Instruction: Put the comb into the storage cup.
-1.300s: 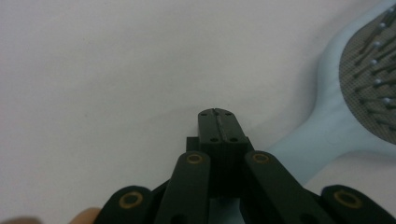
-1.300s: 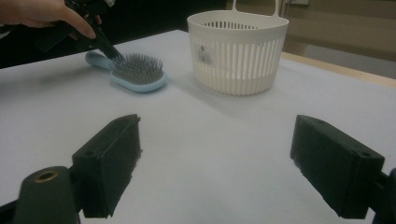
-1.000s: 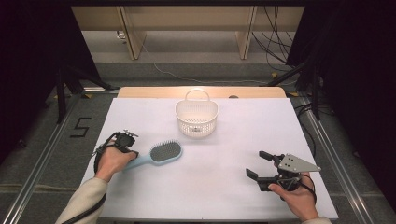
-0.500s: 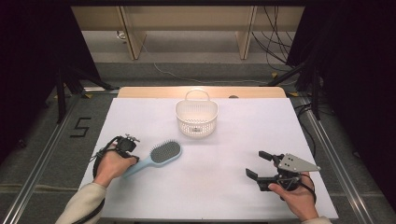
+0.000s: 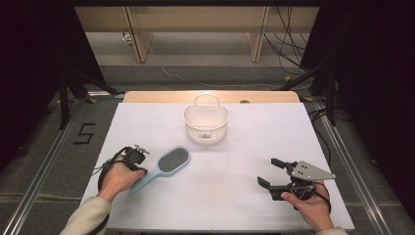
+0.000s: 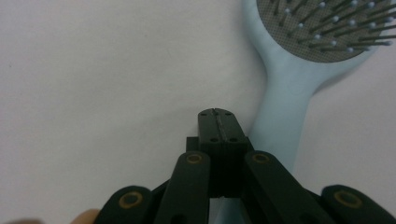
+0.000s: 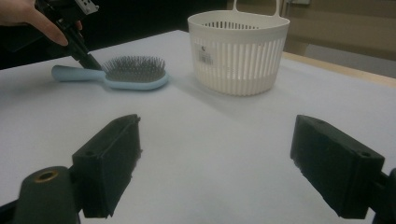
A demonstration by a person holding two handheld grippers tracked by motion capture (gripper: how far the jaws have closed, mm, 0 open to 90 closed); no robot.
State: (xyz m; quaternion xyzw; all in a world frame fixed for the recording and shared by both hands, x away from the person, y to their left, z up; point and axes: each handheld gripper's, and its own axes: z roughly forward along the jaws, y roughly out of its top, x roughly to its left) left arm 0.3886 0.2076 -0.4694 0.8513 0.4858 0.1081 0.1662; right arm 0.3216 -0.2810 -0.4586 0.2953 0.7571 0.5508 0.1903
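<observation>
The light blue hairbrush (image 5: 165, 167) lies on the bench left of the basket (image 5: 206, 124). Likely light, stiff, slick plastic; its handle suits gripping. Left hand-held gripper (image 6: 218, 125) is closed empty beside it; the right hand-held gripper (image 5: 270, 172) gapes.

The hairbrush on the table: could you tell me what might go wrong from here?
The left gripper is shut beside the hairbrush handle, not around it, so a lift would leave it behind. Pushing closed jaws against the handle may slide the brush. The basket looks light and might tip when loaded.
</observation>
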